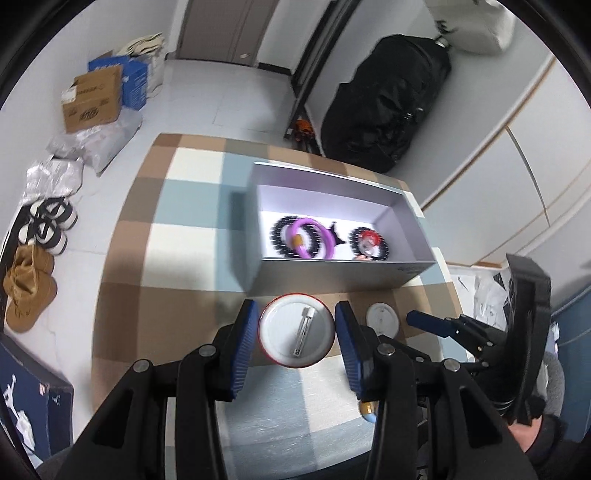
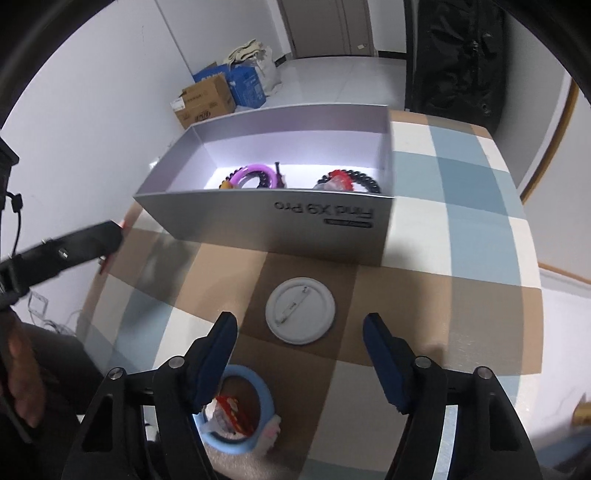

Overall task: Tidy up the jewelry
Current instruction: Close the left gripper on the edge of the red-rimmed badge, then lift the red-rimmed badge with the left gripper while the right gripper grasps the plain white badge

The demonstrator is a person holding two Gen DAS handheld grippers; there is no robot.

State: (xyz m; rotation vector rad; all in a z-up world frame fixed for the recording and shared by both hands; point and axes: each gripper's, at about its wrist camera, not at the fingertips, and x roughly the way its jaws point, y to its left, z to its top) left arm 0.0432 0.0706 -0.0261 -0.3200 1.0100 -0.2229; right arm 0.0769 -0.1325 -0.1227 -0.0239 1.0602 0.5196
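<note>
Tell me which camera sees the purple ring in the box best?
The left wrist view: it looks down into the box, so the whole purple ring shows. In the right wrist view, the box's front wall hides the lower part of the ring.

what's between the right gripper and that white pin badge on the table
Nothing visible. The white pin badge lies pin side up on bare checked tablecloth just ahead of the open right gripper; the blue ring sits off to the side.

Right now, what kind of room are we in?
Probably a home entryway or hallway: shoes and brown boots lie on the floor, cardboard boxes are stacked near a door, and a checked tablecloth covers the table.
</note>
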